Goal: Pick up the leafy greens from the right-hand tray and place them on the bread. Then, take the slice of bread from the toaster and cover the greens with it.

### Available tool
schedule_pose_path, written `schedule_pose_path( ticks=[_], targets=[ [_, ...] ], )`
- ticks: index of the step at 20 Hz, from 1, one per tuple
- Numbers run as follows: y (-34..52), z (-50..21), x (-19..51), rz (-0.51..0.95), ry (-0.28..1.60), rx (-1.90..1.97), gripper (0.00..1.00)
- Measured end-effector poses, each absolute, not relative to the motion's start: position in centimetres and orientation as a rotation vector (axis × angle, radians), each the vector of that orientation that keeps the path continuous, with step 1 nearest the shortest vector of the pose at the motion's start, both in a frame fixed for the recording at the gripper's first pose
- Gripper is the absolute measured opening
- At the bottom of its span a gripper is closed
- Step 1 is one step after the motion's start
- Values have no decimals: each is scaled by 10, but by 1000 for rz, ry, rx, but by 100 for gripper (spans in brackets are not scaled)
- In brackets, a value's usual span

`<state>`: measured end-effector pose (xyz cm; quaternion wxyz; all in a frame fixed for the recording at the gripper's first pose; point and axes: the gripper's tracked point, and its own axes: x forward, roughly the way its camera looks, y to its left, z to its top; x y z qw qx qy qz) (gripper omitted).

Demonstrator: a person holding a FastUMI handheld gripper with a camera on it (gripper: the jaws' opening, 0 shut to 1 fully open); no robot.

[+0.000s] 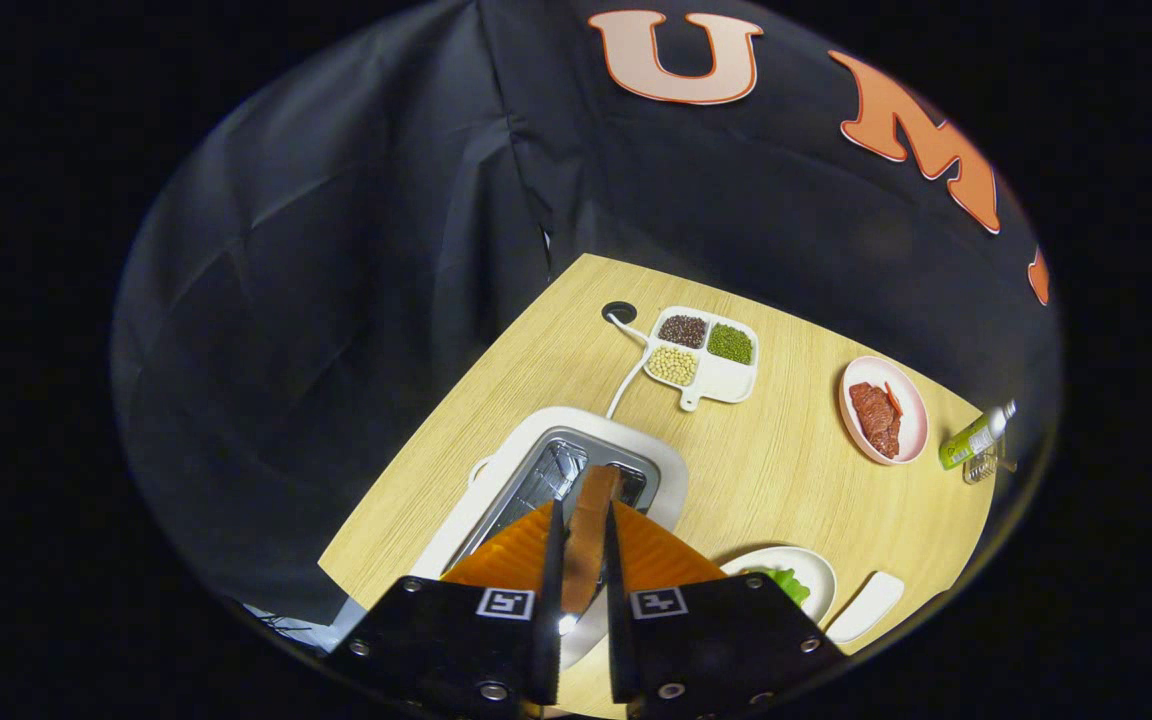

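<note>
My gripper (584,525) hangs above the white toaster (671,470), shut on a brown slice of bread (596,492) that I see edge-on between the two orange fingers (511,550). The slice is up out of the toaster's slots, its far end over the open metal slot. To the right of the fingers sits a white plate (816,570) with leafy greens (786,583) on it, partly hidden behind the right finger. I cannot tell what lies under the greens.
Beyond the toaster a white divided dish (726,382) holds three kinds of beans, with a white cable running to a hole (618,312) in the wooden table (786,470). A pink plate (911,400) with red meat and a green bottle (971,438) stand far right. A small white tray (866,605) lies beside the greens plate.
</note>
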<state>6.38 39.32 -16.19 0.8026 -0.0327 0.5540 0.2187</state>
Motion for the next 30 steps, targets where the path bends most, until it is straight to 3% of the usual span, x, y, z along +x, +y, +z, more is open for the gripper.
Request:
schedule_pose_path(
  ticks=[5,14,22,30],
  targets=[
    [388,-126,68,515,1099,2,11],
    [341,-57,58,582,948,150,11],
    [278,-80,36,569,960,190,11],
    [238,-146,11,570,1043,231,11]
  ],
)
